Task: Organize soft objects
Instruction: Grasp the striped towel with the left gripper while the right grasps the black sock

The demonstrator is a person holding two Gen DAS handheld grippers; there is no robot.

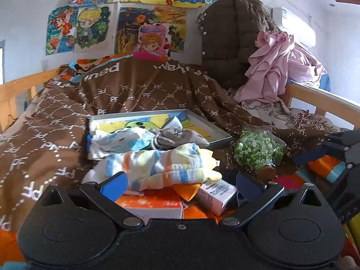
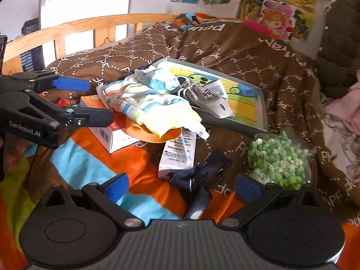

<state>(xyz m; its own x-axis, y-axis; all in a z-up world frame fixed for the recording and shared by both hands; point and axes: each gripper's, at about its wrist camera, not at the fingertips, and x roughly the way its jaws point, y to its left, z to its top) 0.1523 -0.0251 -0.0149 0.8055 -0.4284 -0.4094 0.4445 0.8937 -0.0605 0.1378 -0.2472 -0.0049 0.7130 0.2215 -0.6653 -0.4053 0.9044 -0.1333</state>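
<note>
The left gripper (image 2: 85, 101), marked "GenRobot.AI", hangs with fingers apart at nine o'clock of the striped sock (image 2: 144, 103). The right gripper (image 2: 180, 187) stands apart around a dark sock (image 2: 198, 177). The blanket (image 2: 225, 51) repeats "PF".

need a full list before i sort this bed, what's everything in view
striped sock: 1, white with blue, orange and yellow bands, draped over the orange box
grey socks: cannot tell how many, grey, on the tray's near edge
pale printed cloth: 1, white and light blue, at the tray's left corner
dark sock: 1, navy, on the blanket near the right gripper
tray: 1, grey rim, cartoon print, on the blanket
orange box: 1, orange and white, under the striped sock
pink box: 1, white and pink, beside the orange box
jar: 1, clear, green bits, lying right of the tray
blanket: 1, brown
left gripper: open
right gripper: open
</note>
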